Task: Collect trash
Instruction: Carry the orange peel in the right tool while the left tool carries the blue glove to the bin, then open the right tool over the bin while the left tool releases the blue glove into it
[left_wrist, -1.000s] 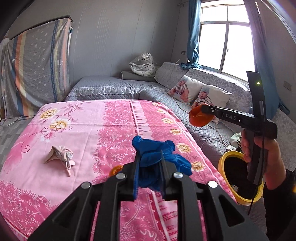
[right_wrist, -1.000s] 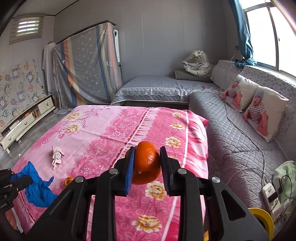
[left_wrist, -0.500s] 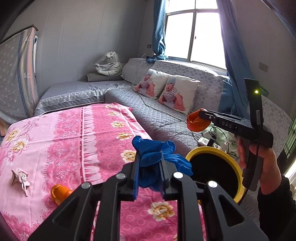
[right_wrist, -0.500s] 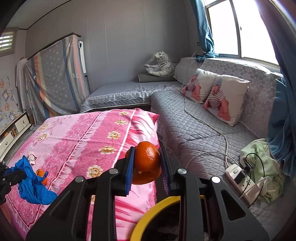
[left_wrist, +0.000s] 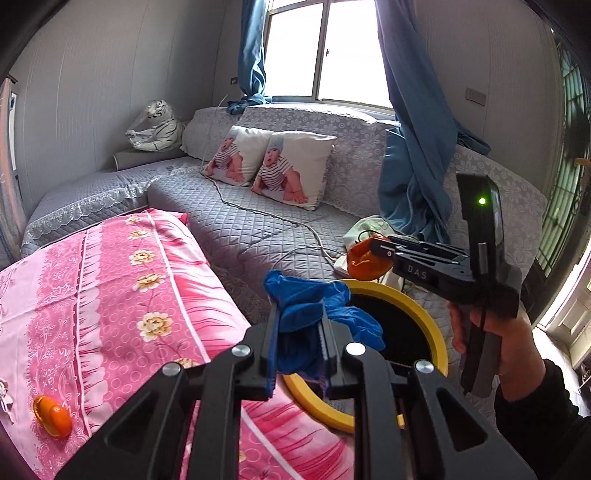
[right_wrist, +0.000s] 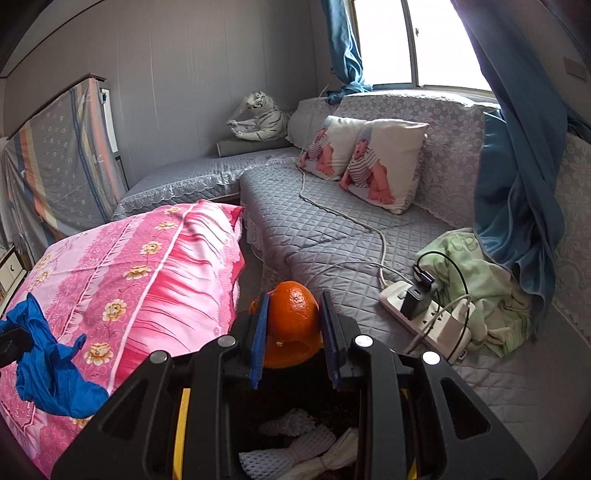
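Both tongs tilt downward over the yellow bin (left_wrist: 436, 325): left tongs (left_wrist: 298, 325) pinch a blue glove (left_wrist: 306, 299), right tongs (right_wrist: 293, 325) clamp orange peel (right_wrist: 293, 314).

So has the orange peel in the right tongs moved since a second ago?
Yes. The orange peel has travelled off the pink bedspread and now hangs above the yellow-rimmed bin.

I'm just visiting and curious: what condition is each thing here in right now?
left gripper: shut on the blue glove
right gripper: shut on the orange peel
yellow bin: open, white netting inside
orange scrap: lying on the pink cloth
power strip: plugs in it
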